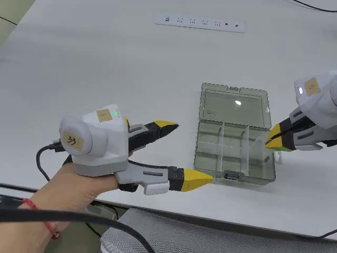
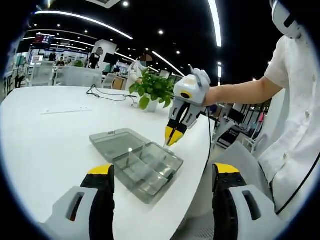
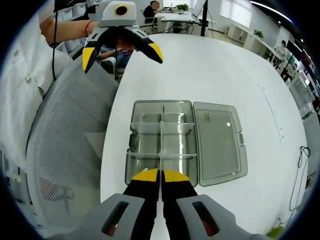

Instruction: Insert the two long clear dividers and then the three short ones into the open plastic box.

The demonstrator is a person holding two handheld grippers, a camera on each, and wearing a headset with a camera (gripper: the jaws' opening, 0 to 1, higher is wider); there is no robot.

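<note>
At the left, the left claw (image 1: 184, 151) hovers above the near edge of the white bench (image 1: 105, 63). Its yellow-tipped jaws are spread wide apart and hold nothing. It points toward the box and stands just short of the box's left end, not touching it.

The open plastic box (image 1: 253, 177) sits near the bench's near edge, right of the middle. Its lid (image 1: 234, 103) lies flat toward the far edge, where a power strip (image 1: 200, 22) lies well apart from it. Inside the box, clear dividers (image 1: 221, 141) stand upright and split it into compartments. The right gripper view shows two cross walls and a line along the middle, which may be the held sheet seen edge-on. How many are seated is hard to tell through the clear plastic.

At the right, the right claw (image 1: 273, 142) has its jaws pressed together on the top edge of one more clear divider (image 1: 259, 151). The sheet hangs upright from the tips over the right end of the box, its lower edge at or just inside the rim.

The step in hand looks like the seating of one of the later dividers, so the task seems well along. The next move likely calls for lining the sheet up with its slots, keeping it upright and pushing straight down. The free left claw could steady the box against sliding.
</note>
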